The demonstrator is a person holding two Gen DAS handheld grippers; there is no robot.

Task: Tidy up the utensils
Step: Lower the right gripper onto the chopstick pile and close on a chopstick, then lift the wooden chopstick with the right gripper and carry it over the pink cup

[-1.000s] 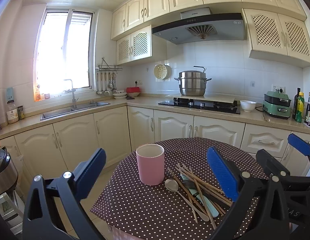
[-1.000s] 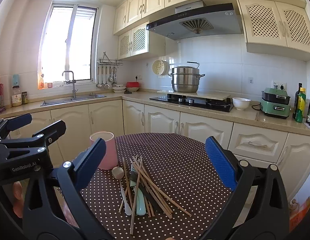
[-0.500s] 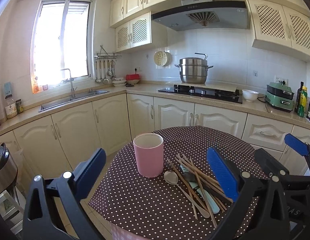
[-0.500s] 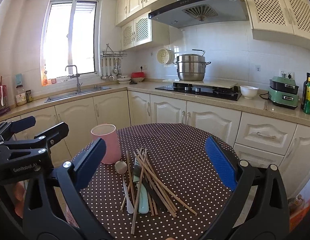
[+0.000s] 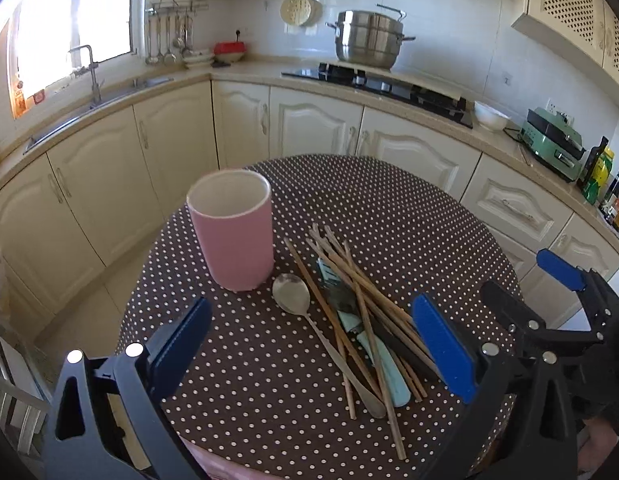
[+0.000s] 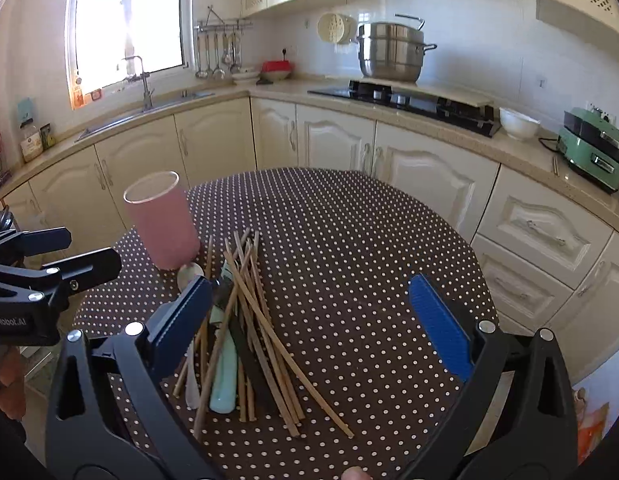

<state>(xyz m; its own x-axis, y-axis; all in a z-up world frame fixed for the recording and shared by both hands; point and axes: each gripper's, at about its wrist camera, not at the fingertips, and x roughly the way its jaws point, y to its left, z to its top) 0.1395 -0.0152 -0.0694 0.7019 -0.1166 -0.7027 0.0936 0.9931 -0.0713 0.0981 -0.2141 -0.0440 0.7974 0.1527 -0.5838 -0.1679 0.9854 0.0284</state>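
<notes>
A pink holder cup [image 5: 233,236] stands upright and empty on the round dotted table [image 5: 409,220]; it also shows in the right wrist view [image 6: 163,228]. Beside it lies a pile of wooden chopsticks [image 5: 361,300], a metal spoon [image 5: 293,292] and a pale-teal-handled utensil [image 5: 385,368]. The right wrist view shows the chopsticks [image 6: 261,328] and teal handle [image 6: 225,380]. My left gripper [image 5: 309,344] is open above the pile's near side. My right gripper [image 6: 309,320] is open above the pile; it also shows in the left wrist view [image 5: 521,284].
Cream cabinets and a countertop ring the table. A sink [image 6: 149,108] is at the left, a stove with a steel pot [image 6: 393,56] at the back, a green appliance [image 6: 593,148] at the right. The table edge is close below both grippers.
Both grippers have moved forward and tilted down toward the table. The cup and utensil pile now look larger and closer. Nothing on the table has moved.
</notes>
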